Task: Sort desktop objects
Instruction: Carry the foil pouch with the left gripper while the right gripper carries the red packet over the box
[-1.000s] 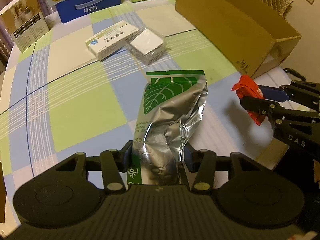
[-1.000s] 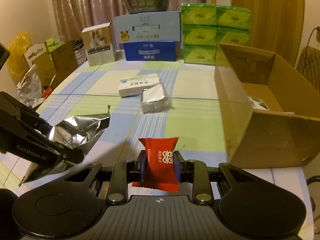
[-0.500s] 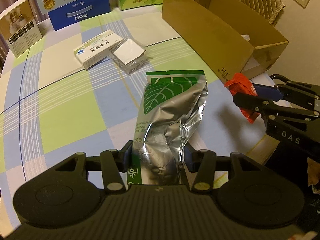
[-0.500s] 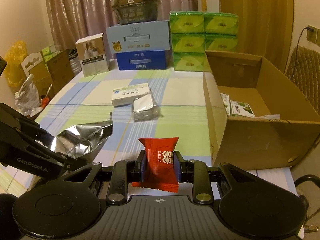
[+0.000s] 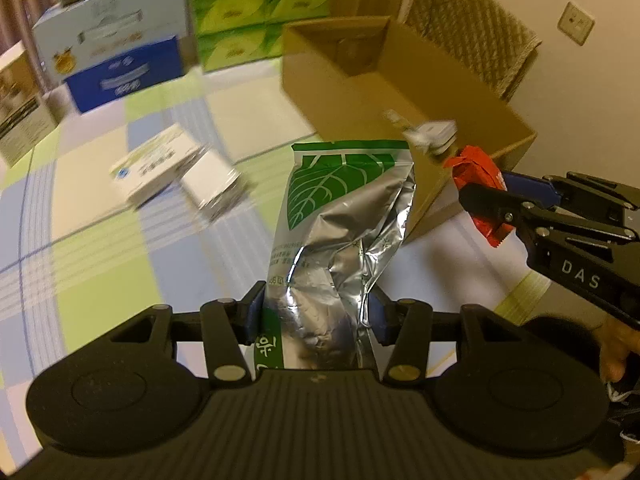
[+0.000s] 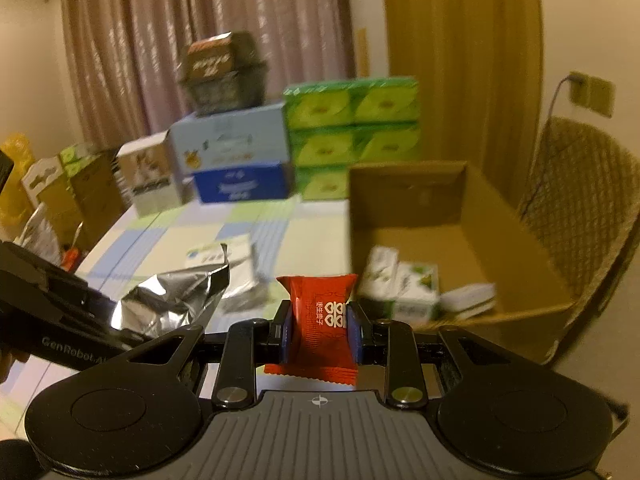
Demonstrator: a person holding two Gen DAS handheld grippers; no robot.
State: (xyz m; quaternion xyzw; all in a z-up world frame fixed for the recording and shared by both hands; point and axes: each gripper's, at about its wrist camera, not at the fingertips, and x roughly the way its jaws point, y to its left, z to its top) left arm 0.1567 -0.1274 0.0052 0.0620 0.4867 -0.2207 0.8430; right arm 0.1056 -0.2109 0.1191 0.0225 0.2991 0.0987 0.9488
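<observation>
My left gripper (image 5: 316, 316) is shut on a crumpled silver foil bag with a green leaf print (image 5: 340, 216), held up above the checked tablecloth. My right gripper (image 6: 320, 330) is shut on a small red candy packet (image 6: 320, 320). In the left wrist view the right gripper (image 5: 492, 196) shows at the right with the red packet (image 5: 476, 168), just in front of the open cardboard box (image 5: 360, 92). In the right wrist view the foil bag (image 6: 176, 296) and the left gripper's arm appear at lower left. The box (image 6: 512, 248) holds several small white and green cartons (image 6: 404, 280).
A white medicine box (image 5: 152, 164) and a clear-wrapped white pack (image 5: 216, 184) lie on the tablecloth (image 5: 96, 232). Blue and pale milk cartons (image 6: 236, 160), green tissue packs (image 6: 352, 124) and a small printed box (image 6: 148, 176) stand at the back. A wicker chair (image 6: 584, 184) is right of the box.
Both grippers have risen and moved toward the cardboard box, each keeping its hold. The box's inside and the cartons in it now show in the right wrist view.
</observation>
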